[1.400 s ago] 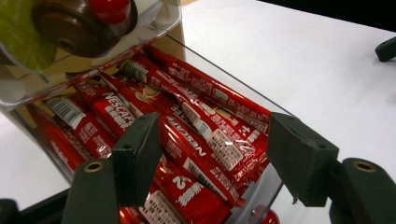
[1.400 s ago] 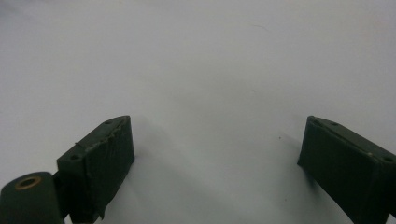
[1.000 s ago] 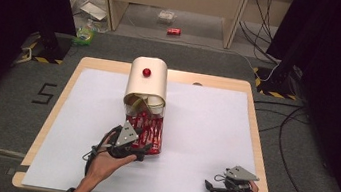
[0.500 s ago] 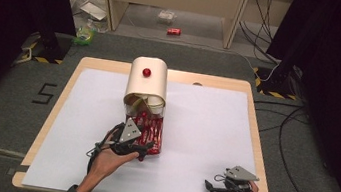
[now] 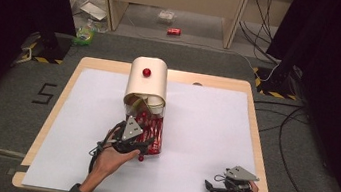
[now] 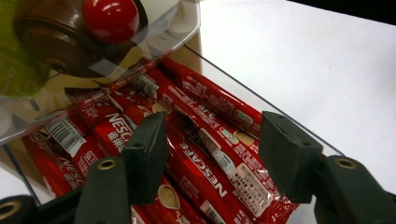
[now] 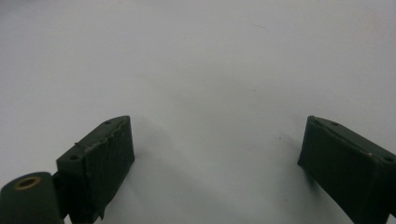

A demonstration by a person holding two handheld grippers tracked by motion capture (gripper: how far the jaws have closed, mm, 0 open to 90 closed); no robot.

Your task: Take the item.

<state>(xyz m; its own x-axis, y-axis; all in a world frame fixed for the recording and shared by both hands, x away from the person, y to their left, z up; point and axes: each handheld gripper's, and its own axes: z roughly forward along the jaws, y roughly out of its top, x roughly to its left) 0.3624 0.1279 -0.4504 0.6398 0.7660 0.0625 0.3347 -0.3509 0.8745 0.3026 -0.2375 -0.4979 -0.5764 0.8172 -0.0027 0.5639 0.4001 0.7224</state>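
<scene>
1. Red coffee sticks (image 6: 205,154) lie packed in a clear tray (image 5: 159,136) near the middle of the worktop (image 5: 204,131), in front of a cream dispenser (image 5: 147,83).
2. The left tool (image 5: 144,145) hangs over the tray's near end; its jaws, which have just been closing, stand half apart astride one stick, pads not pressing.
3. The right tool (image 5: 210,188) rests by the worktop's near right corner, jaws wide and empty.
</scene>
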